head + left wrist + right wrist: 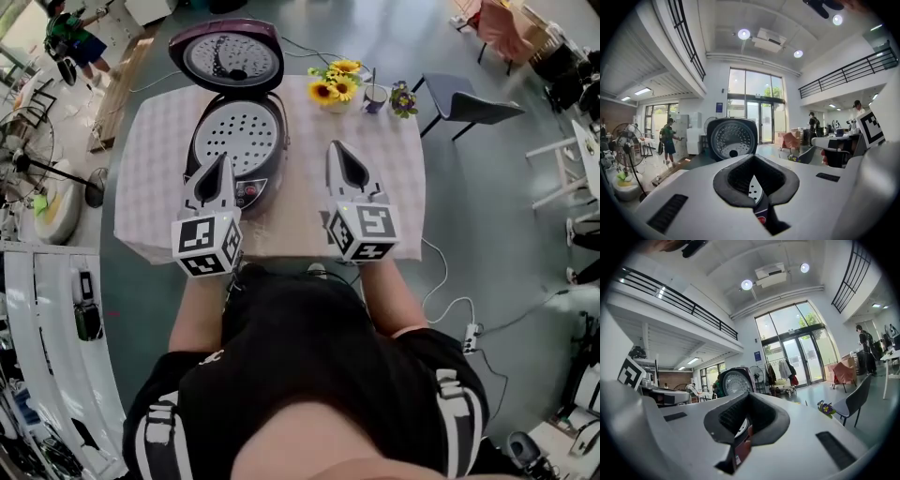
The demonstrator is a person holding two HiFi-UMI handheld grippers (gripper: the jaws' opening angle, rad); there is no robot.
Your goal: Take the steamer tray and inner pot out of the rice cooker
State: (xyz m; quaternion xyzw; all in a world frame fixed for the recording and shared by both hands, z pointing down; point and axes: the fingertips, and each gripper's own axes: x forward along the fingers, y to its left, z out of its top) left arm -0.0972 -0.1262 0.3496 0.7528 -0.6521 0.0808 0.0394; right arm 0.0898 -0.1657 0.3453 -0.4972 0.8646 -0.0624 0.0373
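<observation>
We take the rice cooker (270, 161) as our landmark: it stands open on the far left part of the counter (298, 217), which is spread with a pale checked cloth (155, 178), and its lid (229, 57) is swung up and back on the far side. The perforated steamer tray (241, 127) sits in the cooker's mouth, covering it from rim to rim, so we cannot see the inner pot beneath it. Our left tongs (223, 159) are pressed together and hold nothing; their tip lies over the cooker's near left edge, just short of the tray, and through the gap behind the tip the left gripper view shows a sliver of the holed tray with the upright lid beyond it. Our right tongs (337, 147) are likewise closed and empty; they hang over the bare cloth to the right of the cooker, level with its near half and apart from its wall, pointing the same way as the left pair. Neither pair touches the tray. Past the cooker's right side, at the counter's far edge, stand sunflowers (336, 84), a cup (375, 97) and small purple flowers (404, 99), and a grey chair (472, 105) stands farther right on the floor.
</observation>
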